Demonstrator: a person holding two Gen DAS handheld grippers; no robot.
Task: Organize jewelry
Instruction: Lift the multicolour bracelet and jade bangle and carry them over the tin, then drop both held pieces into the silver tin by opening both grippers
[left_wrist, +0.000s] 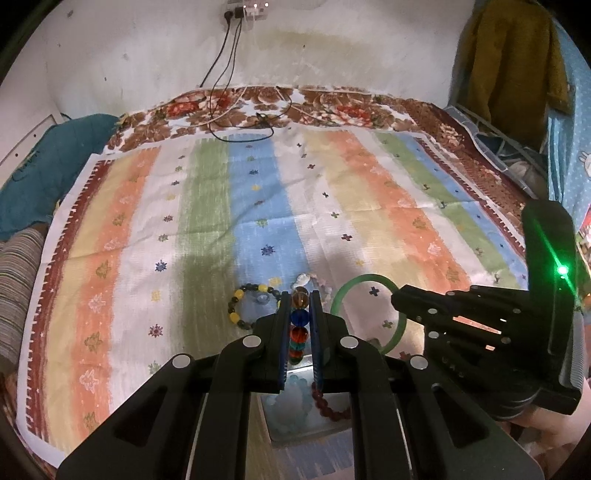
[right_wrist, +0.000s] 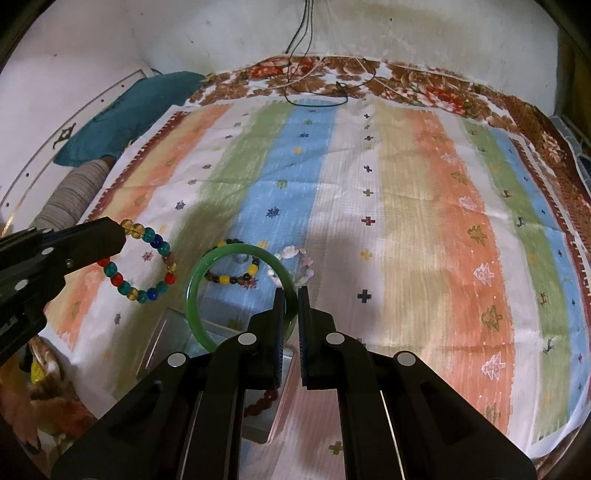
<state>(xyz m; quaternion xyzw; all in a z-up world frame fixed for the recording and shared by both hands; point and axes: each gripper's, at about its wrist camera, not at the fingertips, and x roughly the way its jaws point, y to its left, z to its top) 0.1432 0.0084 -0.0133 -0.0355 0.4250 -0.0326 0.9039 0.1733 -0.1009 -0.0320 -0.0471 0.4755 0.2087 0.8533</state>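
My left gripper (left_wrist: 300, 301) is shut on a bracelet of multicoloured glass beads (left_wrist: 299, 320), held above the striped cloth; the right wrist view shows it hanging from the left gripper (right_wrist: 122, 230) as a ring of beads (right_wrist: 147, 295). My right gripper (right_wrist: 291, 295) is shut on a green jade bangle (right_wrist: 192, 295), also seen in the left wrist view (left_wrist: 400, 325). A yellow-and-dark bead bracelet (left_wrist: 236, 306) and a pale shell bracelet (left_wrist: 321, 284) lie on the cloth. A clear box (left_wrist: 306, 424) below holds a dark red bead bracelet (left_wrist: 328, 406) and pale blue beads.
The striped cloth (right_wrist: 406, 221) covers a bed against a white wall. Cables (left_wrist: 240, 122) lie at the far edge. A teal pillow (left_wrist: 44, 177) sits at the left. Clothes (left_wrist: 513, 55) hang at the far right.
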